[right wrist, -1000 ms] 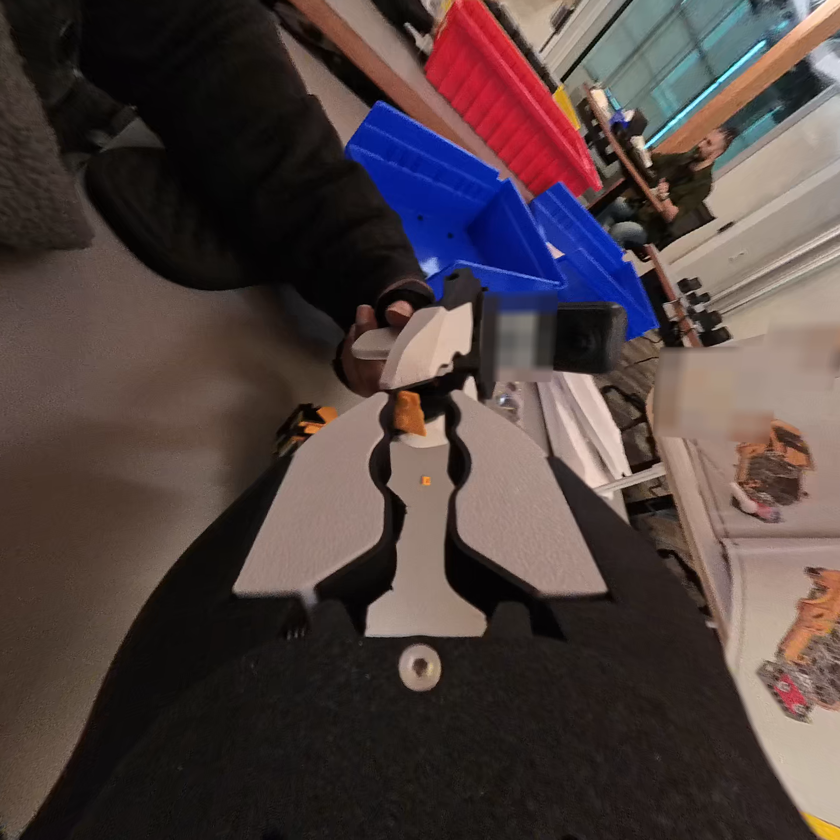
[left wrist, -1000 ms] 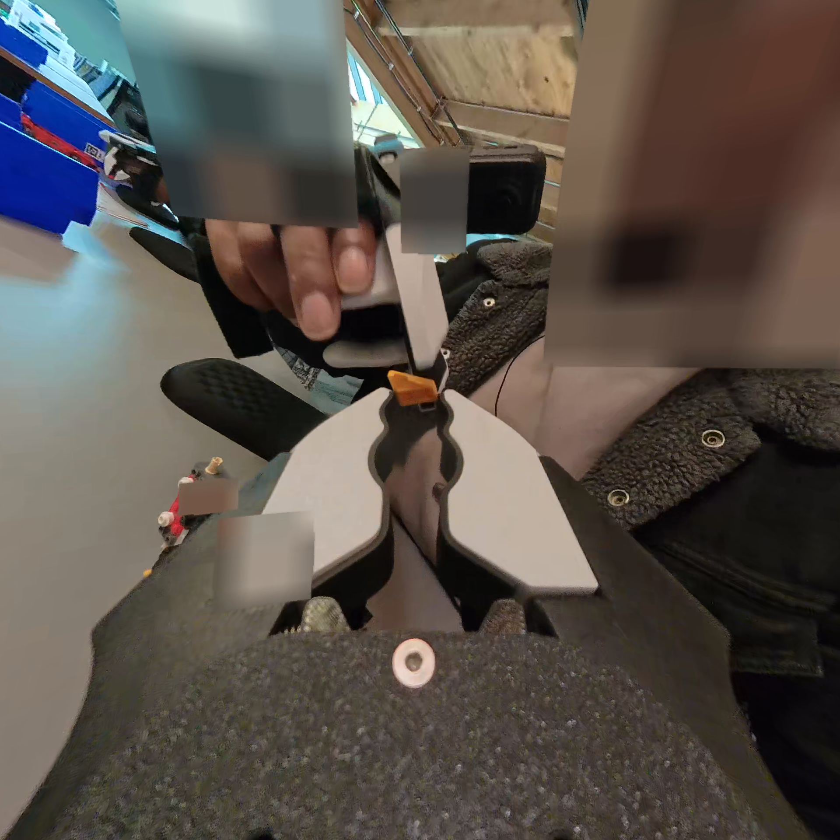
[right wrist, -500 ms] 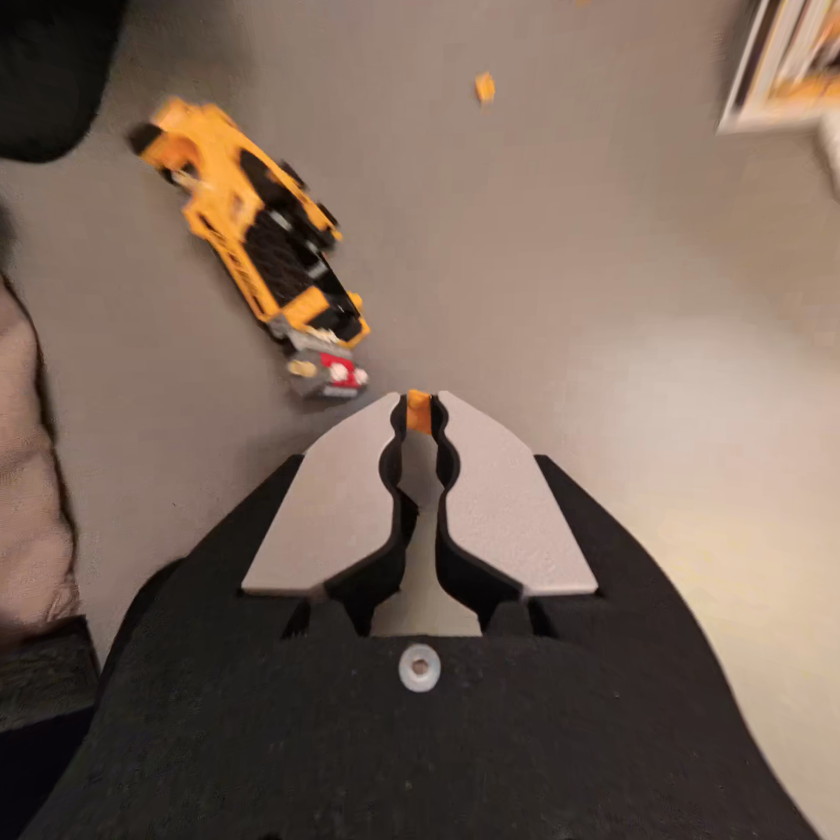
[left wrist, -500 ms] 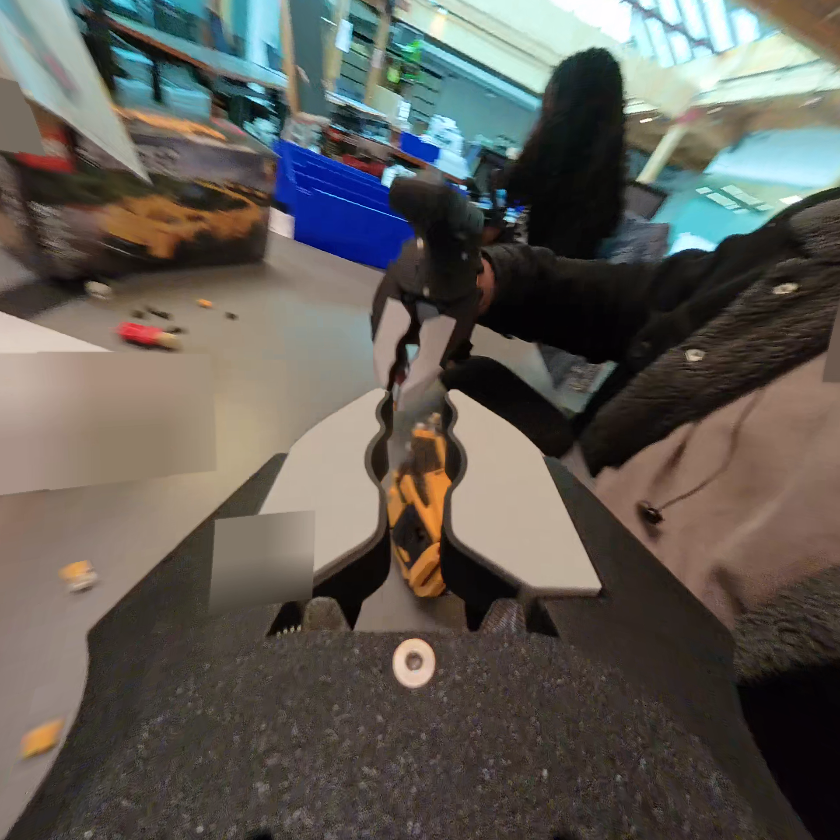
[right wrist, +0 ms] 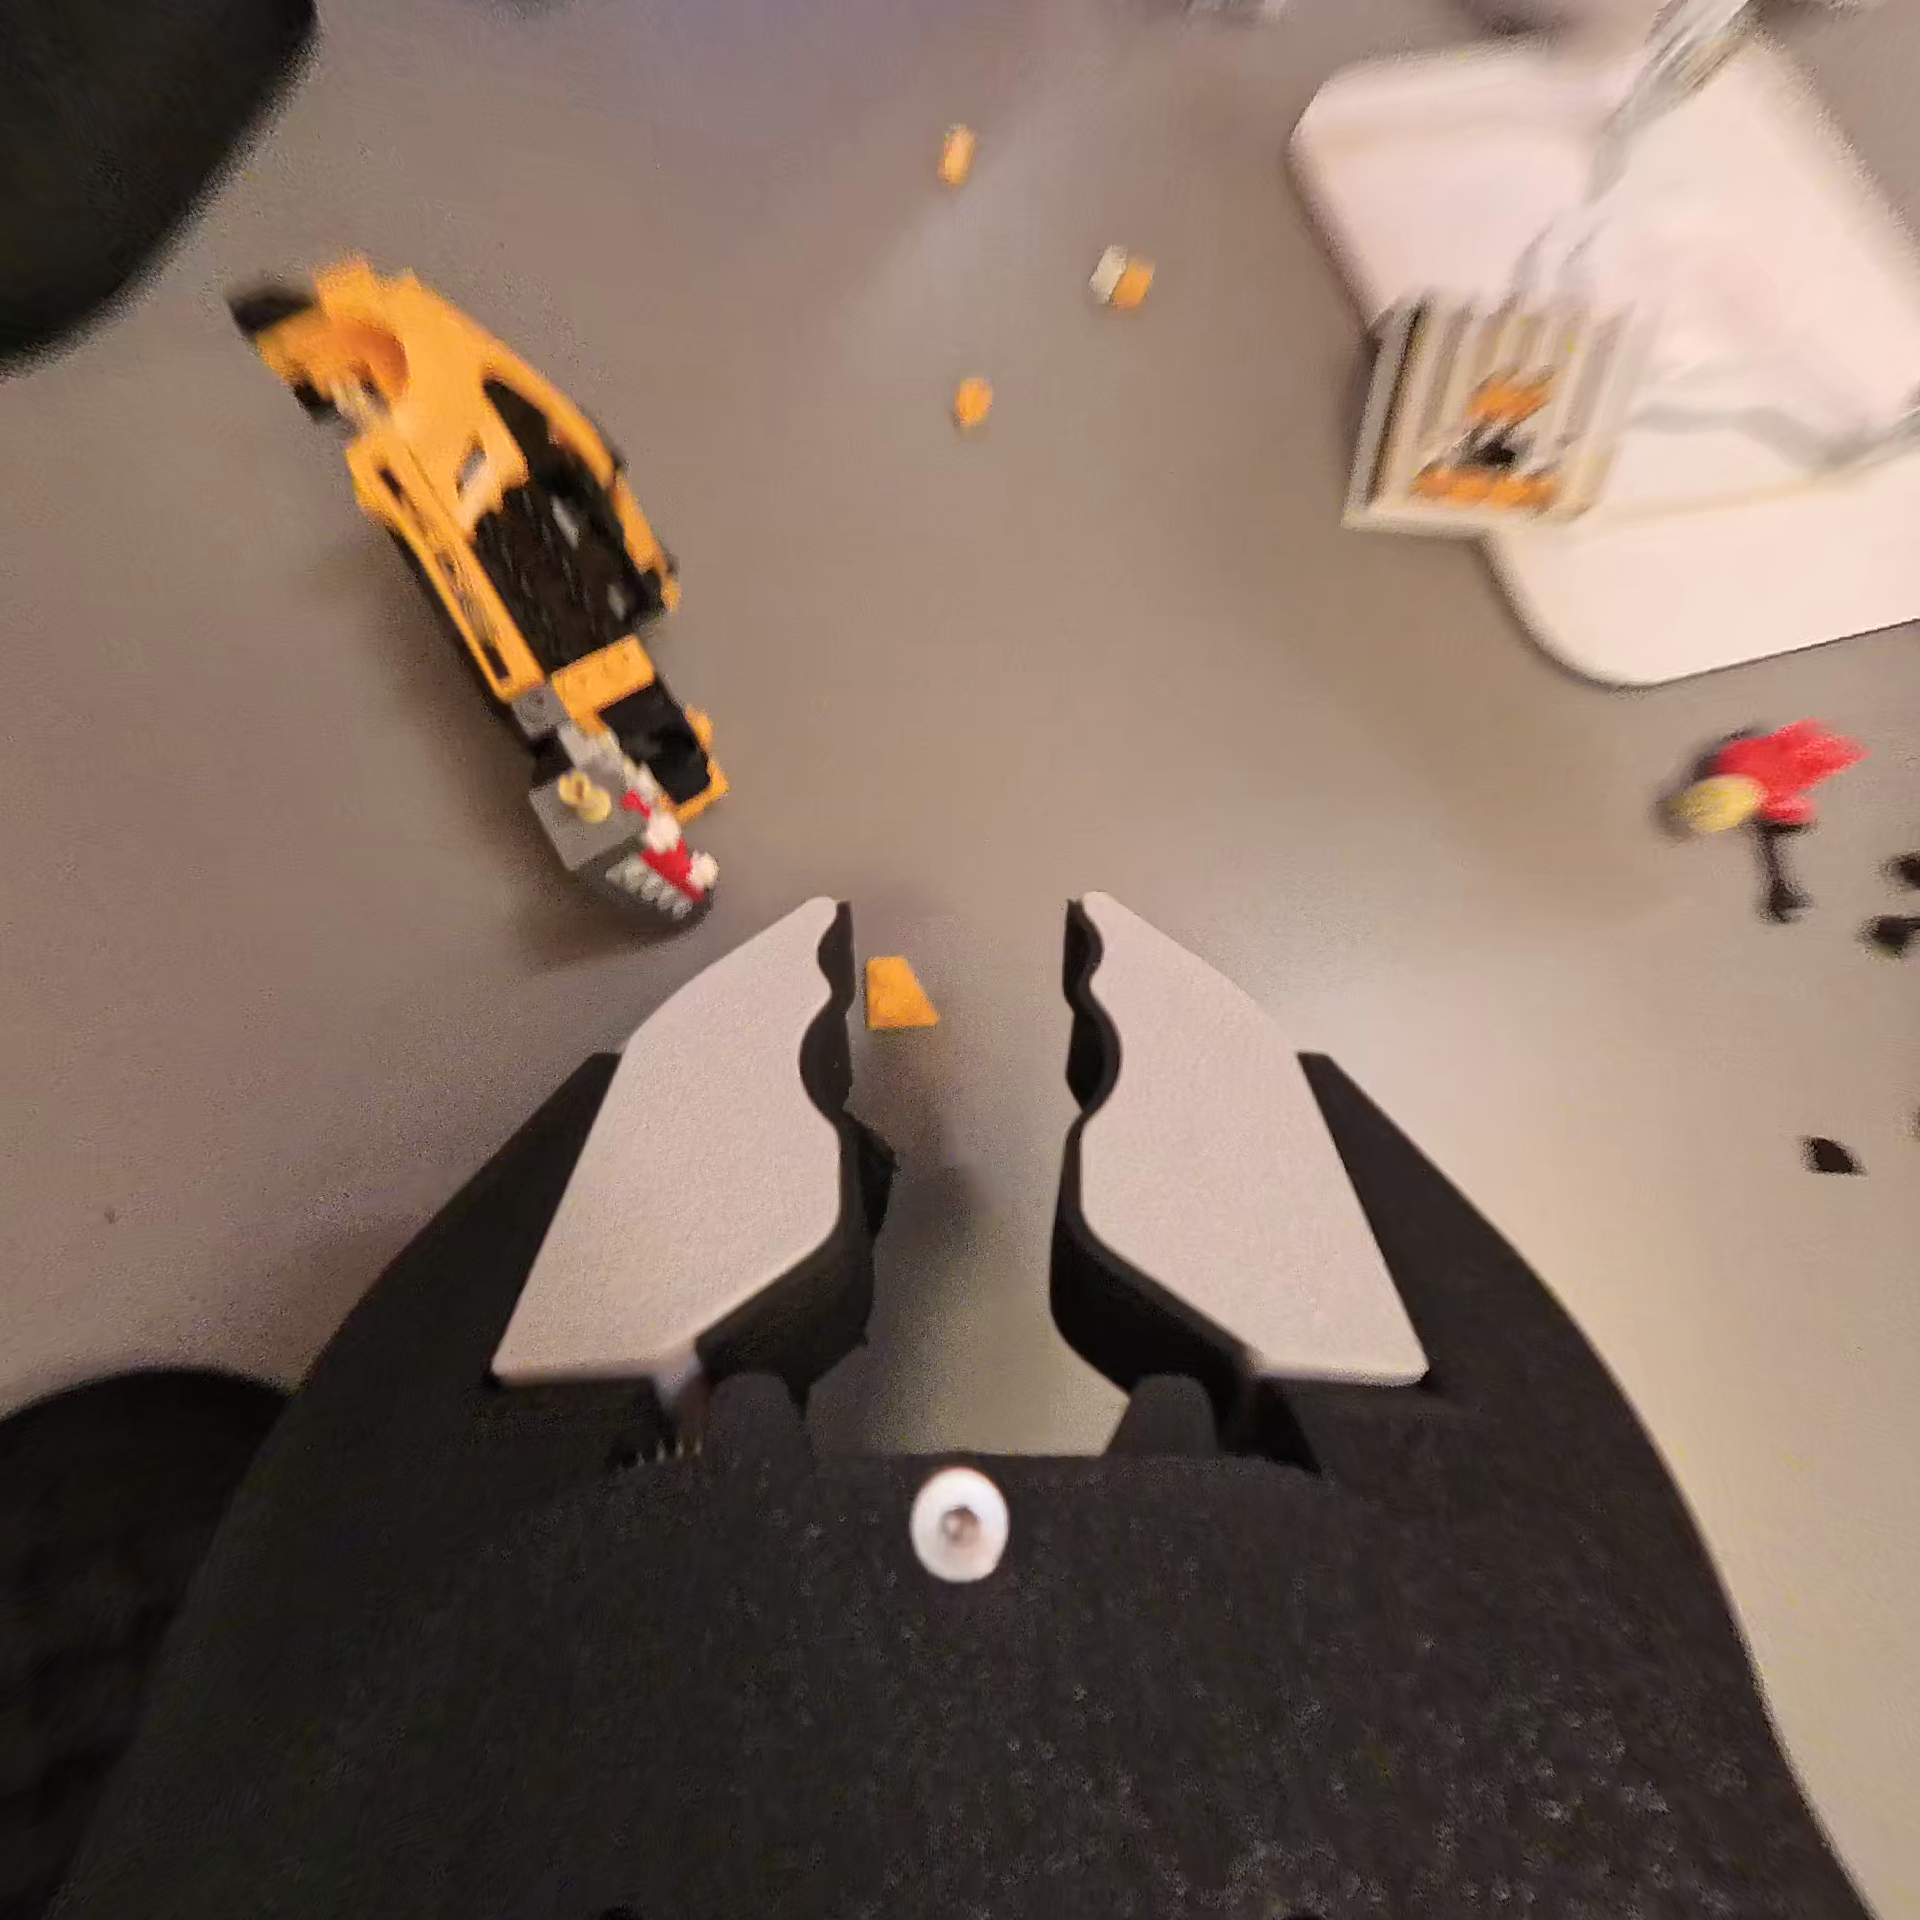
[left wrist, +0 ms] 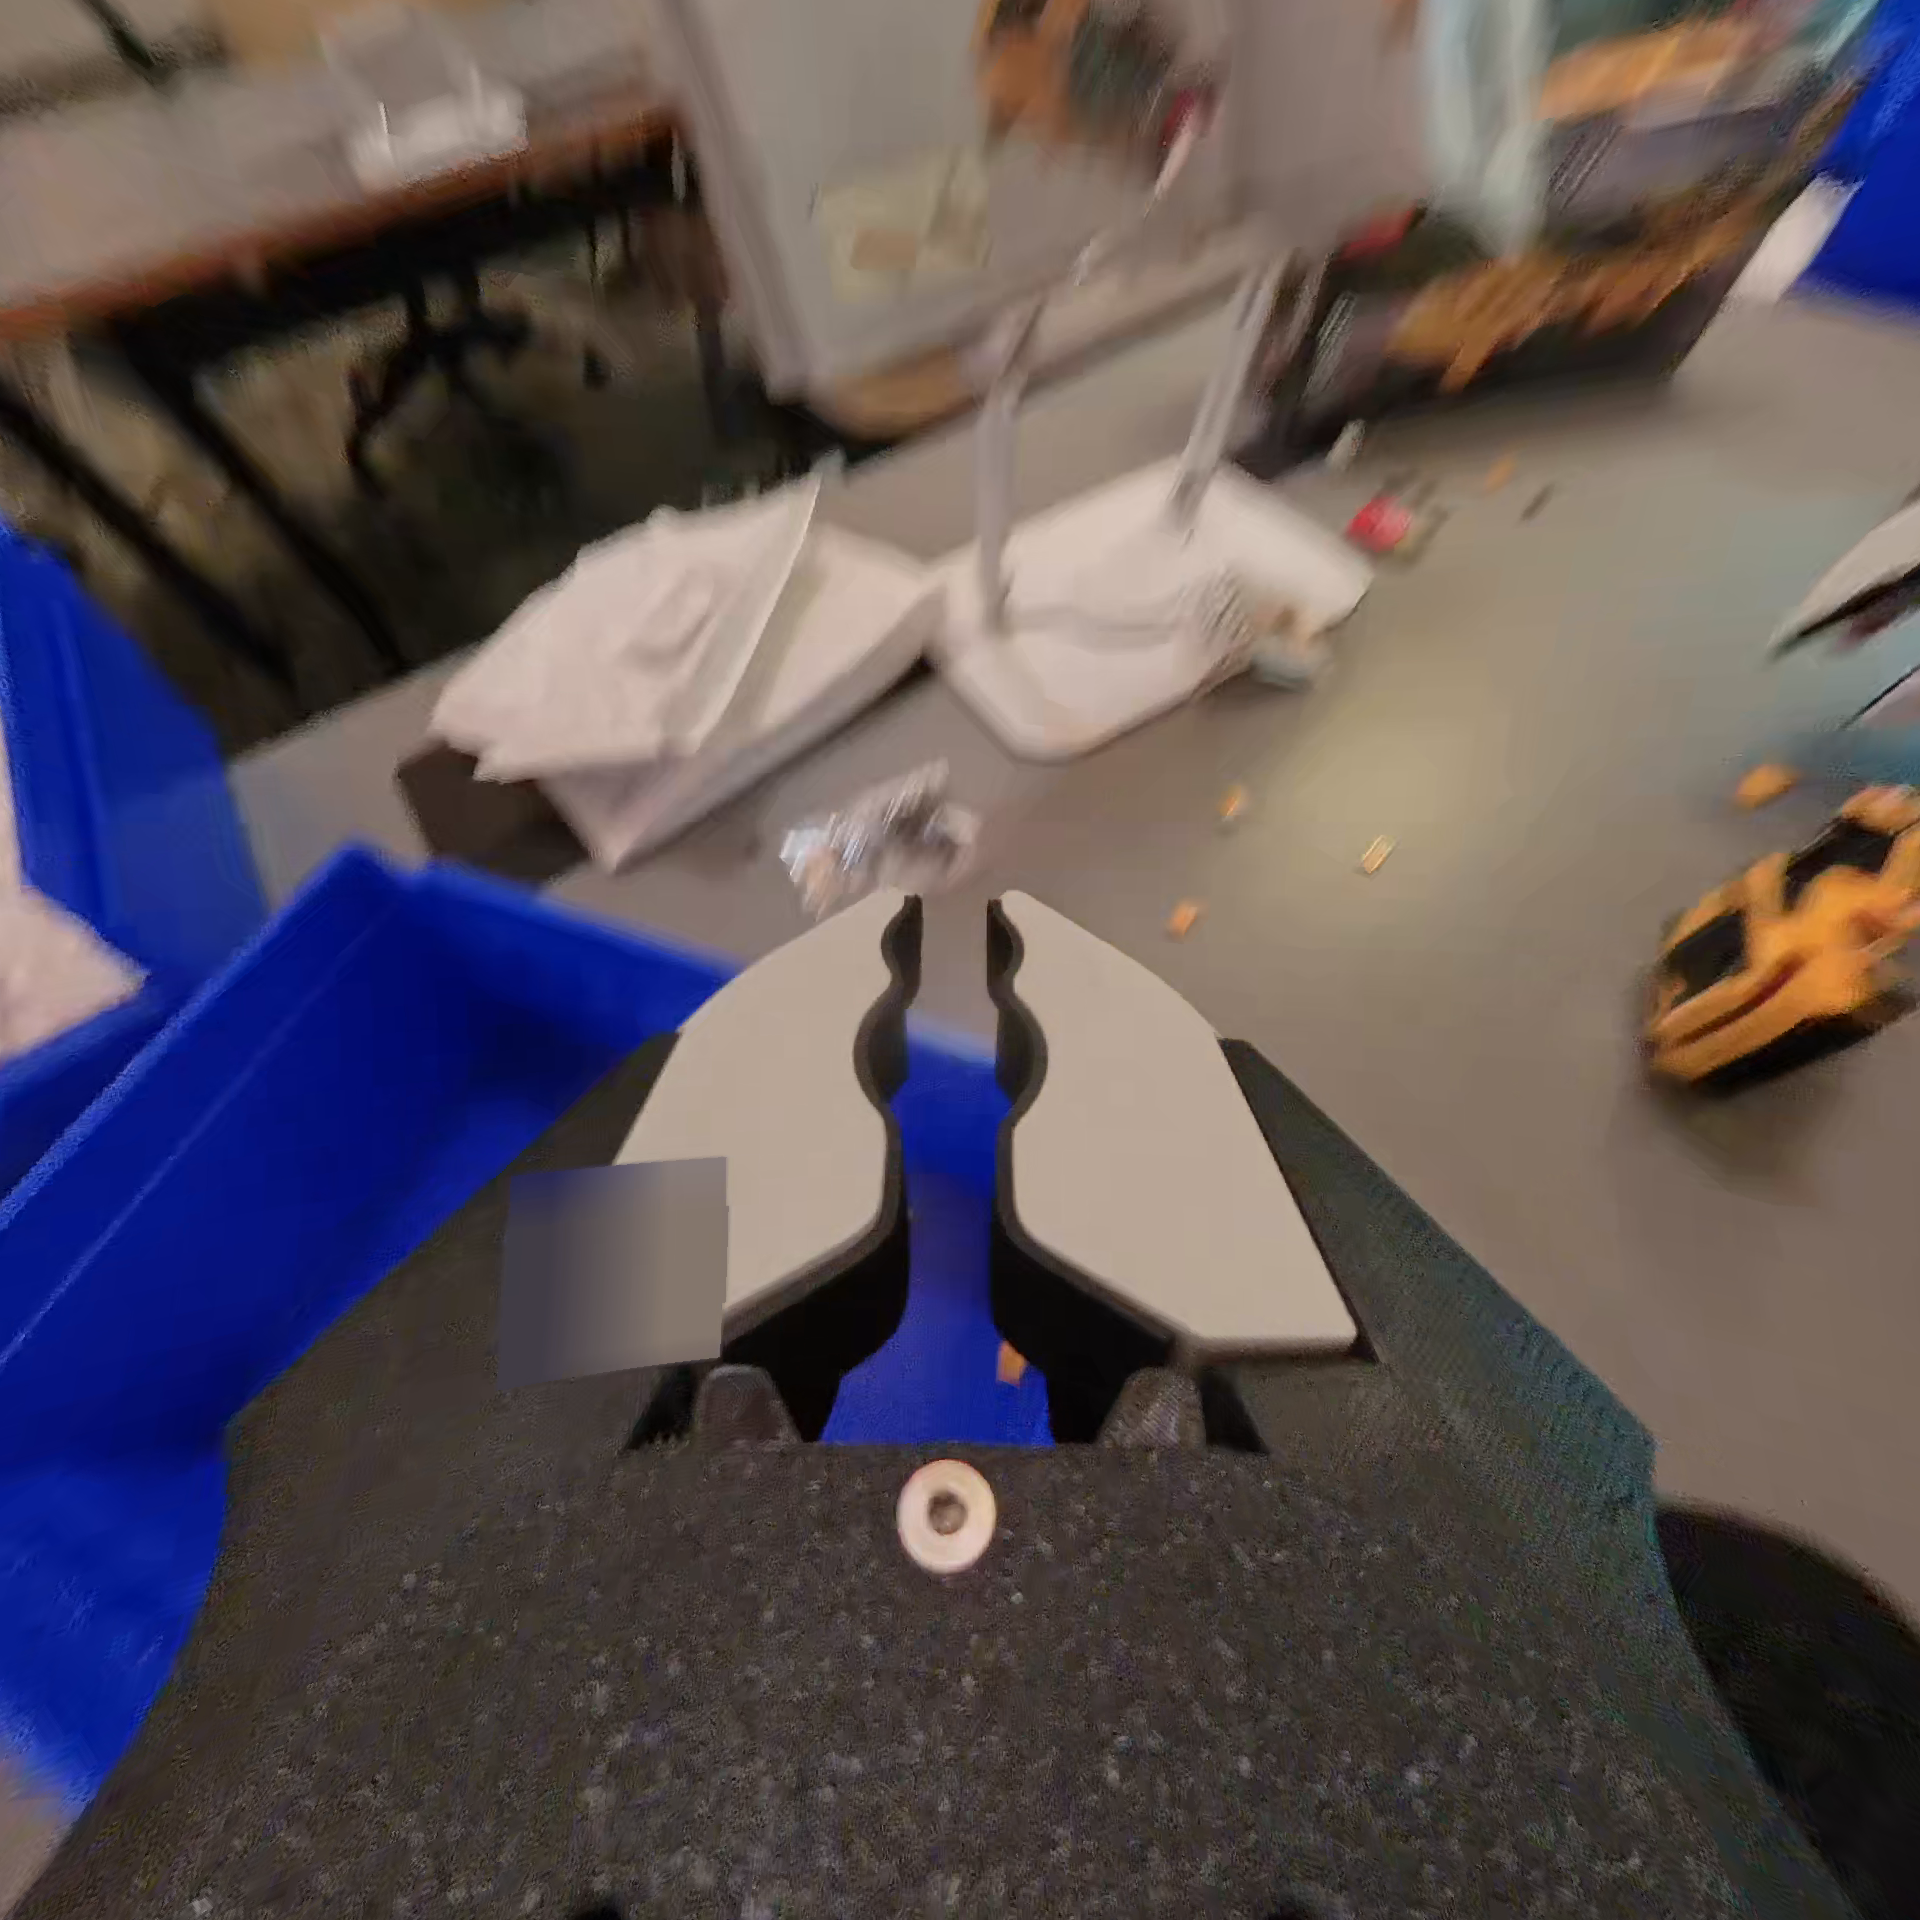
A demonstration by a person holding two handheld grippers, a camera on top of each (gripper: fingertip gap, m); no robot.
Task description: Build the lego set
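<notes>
Hovering wide open, your right gripper (right wrist: pixel 961 914) brackets a loose small orange wedge-shaped plastic brick (right wrist: pixel 897 994); your left gripper (left wrist: pixel 953 906) stands narrowly parted, empty.

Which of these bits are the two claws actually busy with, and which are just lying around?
At the grippers: right gripper open around orange brick, not pressing it; left gripper open, empty, above blue bin.
Lying about: toy car, booklet, red piece, scattered orange bits.
</notes>
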